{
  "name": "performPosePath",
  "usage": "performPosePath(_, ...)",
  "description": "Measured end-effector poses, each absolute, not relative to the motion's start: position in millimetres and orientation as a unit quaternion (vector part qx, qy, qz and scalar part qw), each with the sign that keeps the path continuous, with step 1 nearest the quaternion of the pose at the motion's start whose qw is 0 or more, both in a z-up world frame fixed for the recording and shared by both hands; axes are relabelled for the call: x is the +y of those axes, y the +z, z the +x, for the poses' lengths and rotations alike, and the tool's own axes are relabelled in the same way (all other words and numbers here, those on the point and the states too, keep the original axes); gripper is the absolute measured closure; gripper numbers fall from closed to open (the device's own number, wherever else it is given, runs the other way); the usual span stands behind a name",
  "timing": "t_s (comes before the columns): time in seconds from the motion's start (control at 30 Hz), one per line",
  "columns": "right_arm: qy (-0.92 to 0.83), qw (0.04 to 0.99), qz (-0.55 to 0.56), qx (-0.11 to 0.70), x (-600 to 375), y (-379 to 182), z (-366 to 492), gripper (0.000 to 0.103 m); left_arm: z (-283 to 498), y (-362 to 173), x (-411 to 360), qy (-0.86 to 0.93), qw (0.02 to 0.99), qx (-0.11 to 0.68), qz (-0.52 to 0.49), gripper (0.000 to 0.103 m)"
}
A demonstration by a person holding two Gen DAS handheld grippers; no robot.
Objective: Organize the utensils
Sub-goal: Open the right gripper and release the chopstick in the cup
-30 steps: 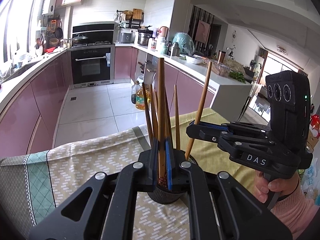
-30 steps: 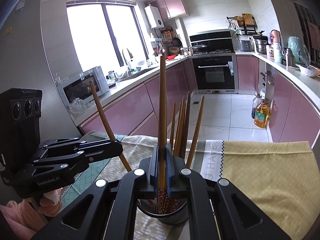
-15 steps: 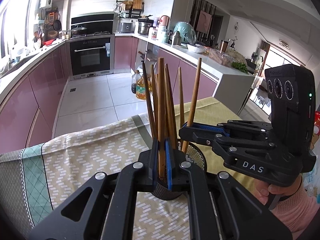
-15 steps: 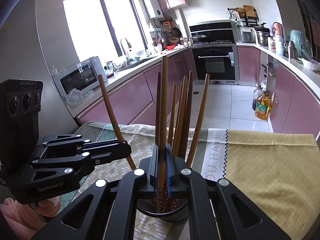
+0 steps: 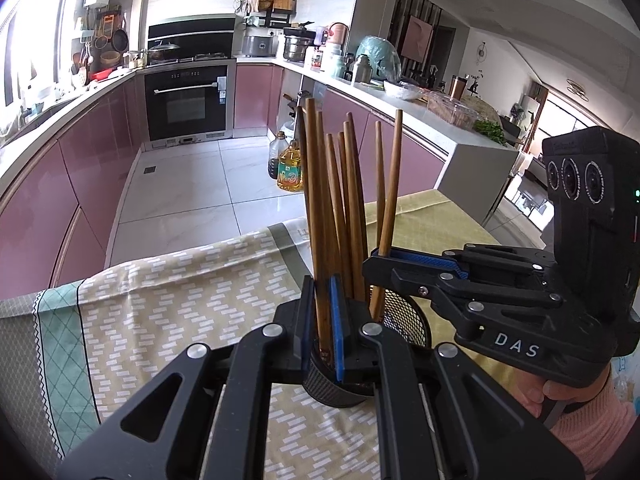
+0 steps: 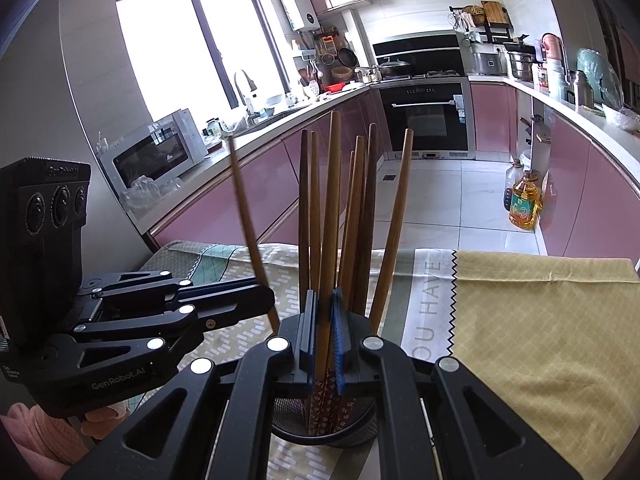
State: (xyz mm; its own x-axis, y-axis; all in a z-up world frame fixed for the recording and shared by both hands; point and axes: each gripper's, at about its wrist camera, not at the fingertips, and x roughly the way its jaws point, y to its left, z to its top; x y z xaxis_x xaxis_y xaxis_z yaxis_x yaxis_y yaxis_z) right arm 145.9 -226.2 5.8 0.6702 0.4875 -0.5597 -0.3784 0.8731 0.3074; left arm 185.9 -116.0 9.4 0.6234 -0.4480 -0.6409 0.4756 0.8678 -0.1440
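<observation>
A black mesh holder point(image 5: 332, 384) stands on the cloth with several brown chopsticks upright in it. My left gripper point(image 5: 322, 286) is shut on one chopstick point(image 5: 316, 200), whose lower end is down inside the holder. In the right wrist view that gripper point(image 6: 268, 300) comes in from the left with its chopstick point(image 6: 244, 208) leaning left. My right gripper point(image 6: 324, 298) is shut on another chopstick point(image 6: 330, 200) directly over the holder point(image 6: 352, 434), its patterned tip inside. The left wrist view shows this gripper point(image 5: 372, 260) and its chopstick point(image 5: 390, 184) at the holder's right side.
A patterned green and beige cloth point(image 5: 180, 312) and a yellow cloth point(image 6: 540, 320) cover the table, whose far edge drops to the tiled kitchen floor. Oil bottles point(image 6: 522, 204) stand on the floor by pink cabinets. A hand in a pink sleeve point(image 5: 592, 408) holds the right gripper.
Both grippers have come down toward the holder with their chopsticks, which now sit lower among the others. The right gripper's chopstick has straightened from leaning to nearly upright.
</observation>
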Motion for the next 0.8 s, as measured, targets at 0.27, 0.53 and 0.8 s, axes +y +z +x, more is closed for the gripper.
performPosePath(0.27,0.235,0.912,0.091,0.325,-232,4,144,0.096,188,2,-111,-0.251,0.902,0.351,0.015,0.087)
performPosePath(0.53,0.237,0.915,0.094,0.313,-235,7,136,0.087,182,1,-99,-0.241,0.909,0.339,0.007,0.072)
performPosePath(0.8,0.228,0.922,0.093,0.299,-239,7,120,0.067,165,-3,-86,-0.223,0.922,0.316,0.007,0.047)
